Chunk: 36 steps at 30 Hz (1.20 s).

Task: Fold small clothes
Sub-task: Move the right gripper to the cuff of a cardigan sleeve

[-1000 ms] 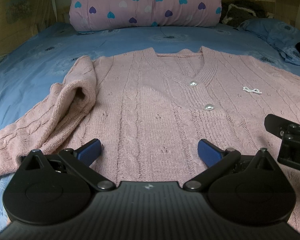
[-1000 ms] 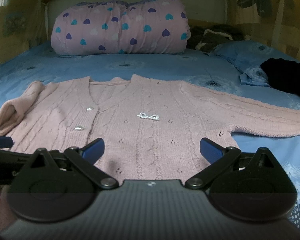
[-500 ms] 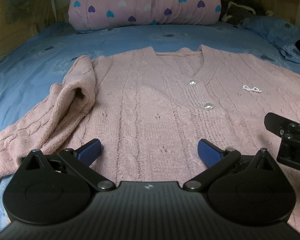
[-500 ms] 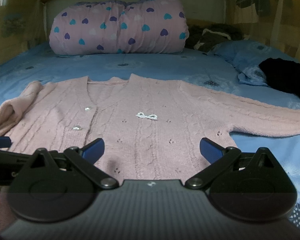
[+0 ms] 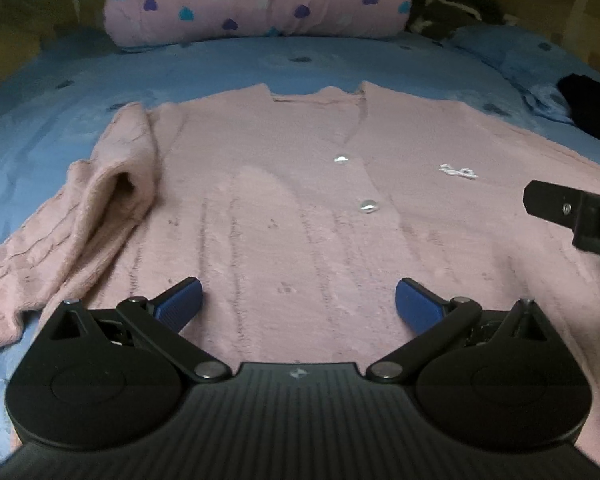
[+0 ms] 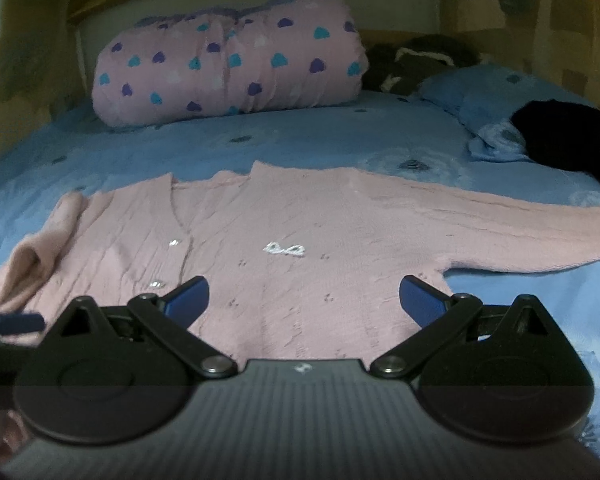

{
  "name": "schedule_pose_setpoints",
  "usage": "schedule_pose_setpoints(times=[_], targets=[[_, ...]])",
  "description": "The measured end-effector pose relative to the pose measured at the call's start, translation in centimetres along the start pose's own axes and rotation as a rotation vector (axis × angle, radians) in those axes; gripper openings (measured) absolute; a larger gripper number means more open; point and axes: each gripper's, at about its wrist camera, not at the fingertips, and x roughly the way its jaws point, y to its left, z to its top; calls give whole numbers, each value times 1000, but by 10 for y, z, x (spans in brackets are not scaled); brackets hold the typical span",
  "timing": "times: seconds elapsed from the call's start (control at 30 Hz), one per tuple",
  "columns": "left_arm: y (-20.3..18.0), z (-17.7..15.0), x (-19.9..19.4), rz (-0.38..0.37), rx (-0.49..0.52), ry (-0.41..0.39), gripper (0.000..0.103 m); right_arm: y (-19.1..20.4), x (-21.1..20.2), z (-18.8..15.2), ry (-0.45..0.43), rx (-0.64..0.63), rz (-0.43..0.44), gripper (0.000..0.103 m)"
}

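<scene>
**A:** Since both pictures are soft with blur, how much of the pink cardigan (image 5: 284,208) can you really make out?

**B:** Its place is plain: it lies front-up and spread flat on the blue bedsheet (image 5: 220,64), collar toward the heart-print bolster (image 5: 260,0) at the head of the bed. The knit pattern is smeared, though. I can pick out two pale buttons (image 5: 367,205) and a small white bow trim (image 6: 284,249), no finer detail.

**A:** And the sleeves?

**B:** One sleeve (image 5: 100,200) is bunched and doubled over at the left edge of the body; its cuff runs out of the left wrist picture. The other sleeve (image 6: 520,236) stretches straight out to the right, and its end is cut off by the frame edge. The hem is hidden behind both gripper bodies.

**A:** The tools themselves?

**B:** The left gripper (image 5: 298,300) hangs low over the lower part of the cardigan, blue pads spread wide, nothing between them. The right gripper (image 6: 304,298) is likewise spread wide and empty, over the cardigan's right side near the armpit. Whether either pad touches the knit I cannot tell. In the left wrist view only a black piece of the right gripper shows, at the right border.

**A:** Anything else?

**B:** A dark garment (image 6: 568,136) lies on the blue pillow (image 6: 480,92), partly cropped, and a dark heap (image 6: 416,60) beside the bolster is too blurred to identify.
</scene>
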Motion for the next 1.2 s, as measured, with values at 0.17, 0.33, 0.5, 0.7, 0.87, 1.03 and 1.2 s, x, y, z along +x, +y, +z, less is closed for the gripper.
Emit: schedule_pose_setpoints(times=[0.17, 0.33, 0.5, 0.7, 0.87, 1.03, 1.2], targets=[[-2, 14, -8, -25, 17, 16, 103, -20, -2, 9, 13, 37, -20, 103], [1, 30, -12, -36, 21, 68, 103, -48, 2, 18, 24, 78, -61, 103], [-3, 47, -4, -25, 50, 66, 103, -80, 9, 28, 29, 115, -112, 103], [1, 51, 21, -17, 12, 77, 103, -134, 28, 40, 42, 178, -211, 103], [13, 49, 40, 7, -21, 110, 103, -175, 44, 43, 55, 219, -298, 103], [20, 49, 50, 10, -34, 113, 103, -208, 59, 39, 66, 271, -374, 103], [21, 45, 55, 15, -23, 119, 103, -237, 73, 29, 96, 347, -415, 103]])
